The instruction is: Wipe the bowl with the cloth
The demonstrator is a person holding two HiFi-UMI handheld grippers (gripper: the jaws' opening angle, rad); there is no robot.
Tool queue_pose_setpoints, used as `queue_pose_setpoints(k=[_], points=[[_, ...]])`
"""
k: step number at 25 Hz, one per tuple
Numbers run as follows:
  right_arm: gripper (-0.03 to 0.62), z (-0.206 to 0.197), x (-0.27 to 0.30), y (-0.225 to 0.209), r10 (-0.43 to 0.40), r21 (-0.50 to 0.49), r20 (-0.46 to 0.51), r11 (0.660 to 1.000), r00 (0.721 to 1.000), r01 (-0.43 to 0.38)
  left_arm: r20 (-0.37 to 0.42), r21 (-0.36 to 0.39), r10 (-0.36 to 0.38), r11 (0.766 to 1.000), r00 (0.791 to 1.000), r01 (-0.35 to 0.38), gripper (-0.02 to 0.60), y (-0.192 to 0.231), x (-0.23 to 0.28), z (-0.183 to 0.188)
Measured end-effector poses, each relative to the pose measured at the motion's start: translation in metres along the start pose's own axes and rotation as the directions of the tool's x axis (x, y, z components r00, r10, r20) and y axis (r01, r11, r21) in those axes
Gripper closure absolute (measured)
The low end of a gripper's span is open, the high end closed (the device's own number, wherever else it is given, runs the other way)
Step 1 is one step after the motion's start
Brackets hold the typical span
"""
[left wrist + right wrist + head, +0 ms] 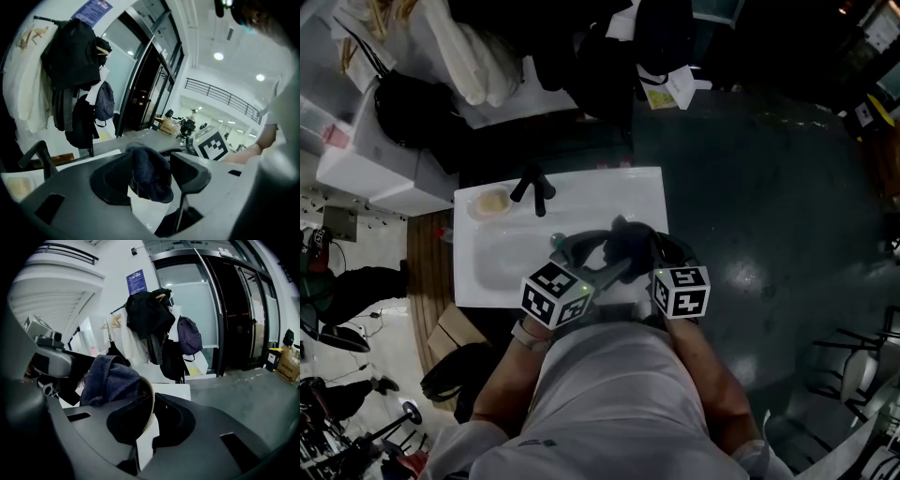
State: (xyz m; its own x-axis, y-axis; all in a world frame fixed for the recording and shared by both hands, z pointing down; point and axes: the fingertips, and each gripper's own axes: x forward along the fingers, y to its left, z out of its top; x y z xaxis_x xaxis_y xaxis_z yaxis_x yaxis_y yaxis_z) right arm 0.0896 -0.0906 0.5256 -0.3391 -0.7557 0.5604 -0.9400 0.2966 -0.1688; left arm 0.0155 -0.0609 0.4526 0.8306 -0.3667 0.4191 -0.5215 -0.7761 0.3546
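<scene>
Cloth: a dark blue, nubbly fabric cloth (147,176), crumpled into a soft lump and drooping between the two tools.
Bowl: a cream bowl with a thin rim (151,406); only a curved slice of its rim shows. It is held up over the front right part of the sink.
Count: one cloth, one bowl, two grippers, and one black-and-white marker cube on each gripper.
Left gripper (152,165): the jaws are spread wide. The cloth hangs in the gap and is not squeezed.
Right gripper (152,417): the jaws are pinched on the bowl's rim.
Bowl contents: the cloth bunches right against the rim. Whether it sits inside the bowl cannot be told.
Sink: a white rectangular sink (487,272) with a black tap (532,187) at the back.
Dish: a small round dish (492,203) at the sink's back left corner holds something pale beige.
</scene>
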Motion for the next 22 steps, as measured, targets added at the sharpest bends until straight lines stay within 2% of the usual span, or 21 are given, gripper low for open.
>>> queue_pose_setpoints(k=[2,4,7,8,14,19,22], points=[[0.563,-0.005,0.0,-0.004,-0.012,0.005,-0.011,1.0,1.0,0.012,-0.004,0.049,0.04,0.998,0.999,-0.039,0.347,0.001,-0.002,0.001],[0.563,-0.005,0.0,-0.006,-0.02,0.005,-0.01,1.0,1.0,0.02,-0.044,0.116,0.082,0.99,0.996,-0.076,0.354,0.003,0.0,-0.005],[0.562,0.001,-0.002,-0.004,-0.025,-0.023,0.006,0.999,1.0,0.025,-0.118,0.228,0.152,0.966,0.981,-0.122,0.526,0.007,0.009,-0.018],[0.563,0.003,-0.003,-0.002,-0.025,-0.04,0.014,0.999,1.0,0.026,-0.143,0.248,0.16,0.961,0.977,-0.122,0.528,0.007,0.014,-0.024],[0.562,0.016,-0.006,0.016,-0.015,-0.165,0.051,0.986,0.999,0.023,-0.243,0.305,0.211,0.943,0.947,-0.132,0.529,0.011,0.037,-0.049],[0.562,0.023,-0.01,0.031,0.014,-0.22,0.045,0.975,0.999,-0.004,-0.237,0.324,0.242,0.933,0.941,-0.158,0.531,0.01,0.047,-0.053],[0.562,0.023,-0.011,0.038,0.032,-0.268,0.041,0.963,0.999,-0.019,-0.211,0.289,0.27,0.935,0.939,-0.204,0.544,0.018,0.046,-0.049]])
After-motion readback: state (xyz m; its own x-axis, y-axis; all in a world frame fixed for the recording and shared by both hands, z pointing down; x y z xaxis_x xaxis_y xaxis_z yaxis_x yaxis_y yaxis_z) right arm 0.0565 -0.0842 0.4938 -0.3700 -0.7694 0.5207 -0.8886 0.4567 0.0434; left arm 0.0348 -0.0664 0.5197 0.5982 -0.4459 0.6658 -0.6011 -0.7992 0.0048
